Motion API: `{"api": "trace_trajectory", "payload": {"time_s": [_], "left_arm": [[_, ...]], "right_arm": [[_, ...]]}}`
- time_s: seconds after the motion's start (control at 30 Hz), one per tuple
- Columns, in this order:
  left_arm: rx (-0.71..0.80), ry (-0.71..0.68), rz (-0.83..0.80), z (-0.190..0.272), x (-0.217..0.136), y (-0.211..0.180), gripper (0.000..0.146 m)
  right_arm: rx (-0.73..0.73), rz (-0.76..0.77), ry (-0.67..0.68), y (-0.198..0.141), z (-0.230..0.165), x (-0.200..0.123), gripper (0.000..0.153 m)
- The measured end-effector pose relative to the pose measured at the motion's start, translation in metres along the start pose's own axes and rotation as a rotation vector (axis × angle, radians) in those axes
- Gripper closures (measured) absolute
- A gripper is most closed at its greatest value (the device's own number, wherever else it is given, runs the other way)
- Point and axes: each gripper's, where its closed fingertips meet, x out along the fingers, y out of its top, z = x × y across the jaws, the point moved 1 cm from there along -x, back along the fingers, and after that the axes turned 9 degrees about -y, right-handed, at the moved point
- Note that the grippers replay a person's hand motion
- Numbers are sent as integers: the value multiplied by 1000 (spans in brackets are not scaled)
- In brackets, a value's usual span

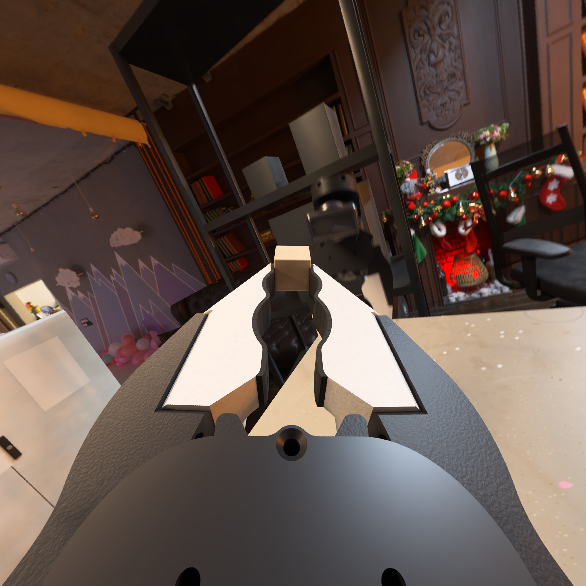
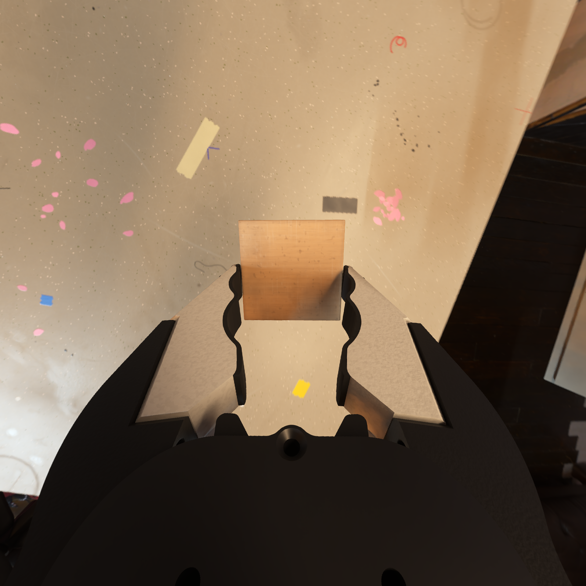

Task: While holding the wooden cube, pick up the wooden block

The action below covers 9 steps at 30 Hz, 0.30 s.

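1. The left wrist view alone shows the left gripper (image 1: pixel 291 269) narrowed onto the small wooden cube (image 1: pixel 291 268), pinched at its fingertips above the table (image 1: pixel 491 380); the other gripper (image 1: pixel 339 222) hangs beyond.
2. The right wrist view alone shows the right gripper (image 2: pixel 291 269) spread wider, both fingers against the wooden block (image 2: pixel 291 269), over the speckled table (image 2: pixel 285 95) with a yellow tape strip (image 2: pixel 198 147).
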Motion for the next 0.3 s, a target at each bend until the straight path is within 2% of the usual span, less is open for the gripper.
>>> {"api": "trace_trajectory", "payload": {"time_s": [0.1,0.3], "left_arm": [[47,-42,-43,11,15,-21,126],[17,-120,-83,24,32,-54,126]], "right_arm": [[16,1,-31,-6,5,-26,89],[23,22,-41,-7,5,-53,89]]}}
